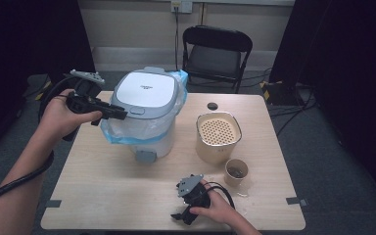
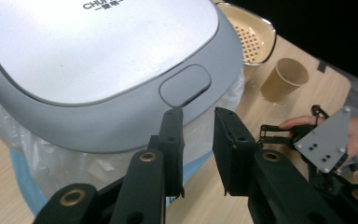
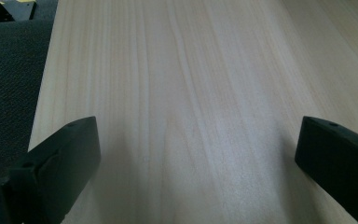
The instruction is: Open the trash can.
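High view: lidded bin [image 1: 147, 105], lined with a blue-white bag [image 1: 112, 132], stands far-left of centre on the table [image 1: 103, 196]; left gripper [image 1: 120, 113] hovers at its lid button [image 2: 185, 85], jaws narrowed with nothing between. Judgement: press squarely on the button with one jaw tip, bin steadied. Right gripper [image 1: 183, 215] rests spread wide near the front edge; cup [image 1: 236, 171] contents unclear.

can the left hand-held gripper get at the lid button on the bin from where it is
Probably yes: the left hand-held gripper sits just short of the lid button on the bin, jaws narrowly apart, with nothing between them.
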The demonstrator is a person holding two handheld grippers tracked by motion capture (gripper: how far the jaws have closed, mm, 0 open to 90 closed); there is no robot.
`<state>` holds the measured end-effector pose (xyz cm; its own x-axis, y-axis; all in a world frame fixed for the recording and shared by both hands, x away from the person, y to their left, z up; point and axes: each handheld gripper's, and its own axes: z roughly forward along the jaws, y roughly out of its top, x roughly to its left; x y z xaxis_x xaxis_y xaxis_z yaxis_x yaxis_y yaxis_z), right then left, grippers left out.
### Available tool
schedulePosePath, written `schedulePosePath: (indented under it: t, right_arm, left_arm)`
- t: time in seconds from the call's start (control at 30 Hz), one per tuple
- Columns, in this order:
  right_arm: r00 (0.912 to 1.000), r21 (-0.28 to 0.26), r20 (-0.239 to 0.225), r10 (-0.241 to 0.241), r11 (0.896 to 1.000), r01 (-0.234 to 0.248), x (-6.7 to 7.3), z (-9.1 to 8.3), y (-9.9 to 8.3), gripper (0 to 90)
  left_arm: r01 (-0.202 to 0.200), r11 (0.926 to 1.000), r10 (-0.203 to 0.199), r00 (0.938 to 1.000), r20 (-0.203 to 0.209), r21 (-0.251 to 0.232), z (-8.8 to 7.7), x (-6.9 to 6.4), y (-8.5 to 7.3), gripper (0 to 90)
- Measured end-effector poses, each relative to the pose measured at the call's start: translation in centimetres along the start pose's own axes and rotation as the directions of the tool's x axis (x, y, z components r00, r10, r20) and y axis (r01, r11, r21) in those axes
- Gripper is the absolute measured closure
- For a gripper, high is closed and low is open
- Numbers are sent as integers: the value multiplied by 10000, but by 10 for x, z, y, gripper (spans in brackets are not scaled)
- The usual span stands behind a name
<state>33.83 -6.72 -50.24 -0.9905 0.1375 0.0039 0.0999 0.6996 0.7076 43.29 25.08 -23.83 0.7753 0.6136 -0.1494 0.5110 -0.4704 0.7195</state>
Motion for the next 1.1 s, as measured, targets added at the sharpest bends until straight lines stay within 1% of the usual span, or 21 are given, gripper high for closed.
schedulePosePath:
  t: [0.03,0.1,0.2,0.23,0.27,0.33,0.53,0.6,0.63,0.7,0.8,0.9,0.93,1.03,1.07,1.1]
  right_arm:
    - [10000,-5,-4,-6,10000,6,0,0,0,0]
    - [10000,34,-24,54,10000,-54,0,0,0,0]
    - [10000,30,-20,46,10000,-46,0,0,0,0]
    - [10000,26,-17,42,10000,-42,0,0,0,0]
    - [10000,21,-13,34,10000,-34,0,0,0,0]
    - [10000,23,-13,37,10000,-37,0,0,0,0]
    - [10000,20,-18,34,10000,-34,0,0,0,0]
    - [10000,26,-18,26,10000,-25,0,0,0,0]
    - [10000,24,-21,25,10000,-25,0,0,0,0]
    - [10000,27,-20,26,10000,-26,0,0,0,0]
    - [10000,28,-21,20,10000,-20,0,0,0,0]
    - [10000,23,-17,15,10000,-15,0,0,0,0]
    - [10000,26,-22,7,10000,-7,0,0,0,0]
    - [10000,24,-23,6,10000,-6,0,0,0,0]
    - [10000,26,-25,4,10000,-4,0,0,0,0]
    - [10000,26,-19,5,10000,-5,0,0,0,0]
  left_arm:
    - [-30,10000,30,10000,-51,21,1,1,1,744]
    - [72,10000,-73,10000,-63,-36,3,1,3,756]
    - [113,9999,-114,9999,-77,-85,5,2,5,769]
    - [171,9998,-171,9998,-61,-98,8,3,7,773]
    - [212,9997,-214,9997,-147,-98,9,3,8,777]
    - [300,9995,-301,9995,-128,-111,12,4,9,793]
    - [235,9997,-235,9994,-258,6,17,4,13,851]
    - [293,9996,-294,9989,-375,-31,19,3,14,863]
    - [296,9995,-298,9991,-314,-64,19,4,14,870]
    - [294,9995,-298,9987,-421,-103,21,4,15,878]
    - [334,9993,-340,9986,-401,-163,23,3,19,892]
    - [235,9996,-241,9992,-320,-166,25,2,22,898]
    - [323,9993,-330,9990,-300,-208,26,1,22,899]
    - [249,9996,-253,9990,-356,-104,28,1,23,900]
    - [169,9998,-172,9990,-407,-63,30,0,23,900]
    - [191,9998,-193,9992,-344,-66,31,0,23,900]
